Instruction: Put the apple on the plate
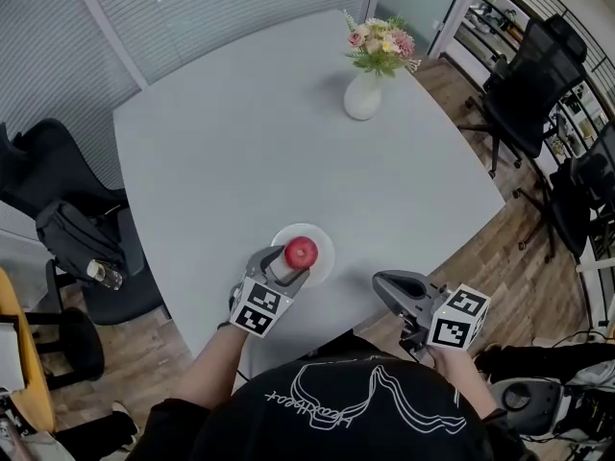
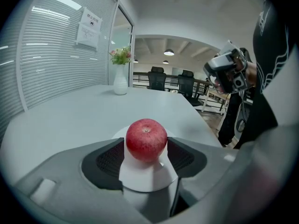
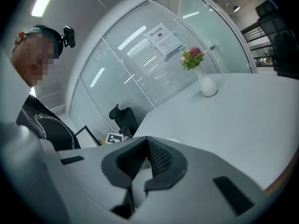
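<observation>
A red apple (image 1: 301,253) is clamped between the pads of my left gripper (image 1: 285,265), which is shut on it. The apple hangs over the near-left part of a small white plate (image 1: 325,246) by the table's front edge; I cannot tell whether it touches the plate. In the left gripper view the apple (image 2: 146,140) fills the gap of the left gripper (image 2: 146,148), and the plate's rim (image 2: 118,134) peeks out behind it. My right gripper (image 1: 382,282) is held to the right of the plate, at the table's edge, shut and empty. Its tips (image 3: 145,143) meet.
A white vase of flowers (image 1: 365,92) stands at the far side of the grey table (image 1: 240,142). A black chair with a bag (image 1: 72,233) is to the left, and more office chairs (image 1: 528,84) are to the right. A glass wall with blinds runs behind.
</observation>
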`<state>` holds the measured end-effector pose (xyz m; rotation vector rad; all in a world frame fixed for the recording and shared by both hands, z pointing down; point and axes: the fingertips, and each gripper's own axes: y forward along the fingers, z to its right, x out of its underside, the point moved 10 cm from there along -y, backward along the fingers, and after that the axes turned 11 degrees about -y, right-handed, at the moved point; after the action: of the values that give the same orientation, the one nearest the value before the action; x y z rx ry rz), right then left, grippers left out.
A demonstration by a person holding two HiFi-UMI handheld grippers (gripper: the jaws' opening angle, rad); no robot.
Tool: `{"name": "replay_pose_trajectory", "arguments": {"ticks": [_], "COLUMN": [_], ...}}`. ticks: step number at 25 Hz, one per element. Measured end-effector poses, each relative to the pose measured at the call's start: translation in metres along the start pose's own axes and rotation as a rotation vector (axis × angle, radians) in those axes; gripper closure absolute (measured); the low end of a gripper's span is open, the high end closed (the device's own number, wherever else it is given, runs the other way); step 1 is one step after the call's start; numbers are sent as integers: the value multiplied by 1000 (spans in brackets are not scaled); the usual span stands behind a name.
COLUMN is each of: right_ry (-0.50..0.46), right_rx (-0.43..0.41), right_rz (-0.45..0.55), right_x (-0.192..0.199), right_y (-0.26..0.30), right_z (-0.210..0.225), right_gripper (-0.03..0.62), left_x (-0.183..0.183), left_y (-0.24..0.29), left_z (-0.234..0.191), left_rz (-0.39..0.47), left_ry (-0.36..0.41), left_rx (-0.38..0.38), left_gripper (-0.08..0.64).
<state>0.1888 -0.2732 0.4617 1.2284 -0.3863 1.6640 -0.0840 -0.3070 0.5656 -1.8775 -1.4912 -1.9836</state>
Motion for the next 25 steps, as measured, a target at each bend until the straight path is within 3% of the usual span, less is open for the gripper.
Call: {"name": "replay_pose_trajectory", "arguments": {"ticks": [9, 17, 25], "right_ry": [-15, -108, -158], "right_rx": [-5, -73, -54], "right_rz": [10, 81, 119], "right_x": [-2, -8, -18], "right_y": [5, 7, -1], "right_z": [-12, -49, -81], "right_gripper": [583, 583, 583], "left_x": [-6, -26, -58], "left_y": [-20, -78, -146], "left_z": [-5, 0, 37], "left_rz": [43, 169, 254], "left_ry": [-75, -211, -166], "left_rx": [31, 51, 125], "left_gripper": [249, 250, 264]}}
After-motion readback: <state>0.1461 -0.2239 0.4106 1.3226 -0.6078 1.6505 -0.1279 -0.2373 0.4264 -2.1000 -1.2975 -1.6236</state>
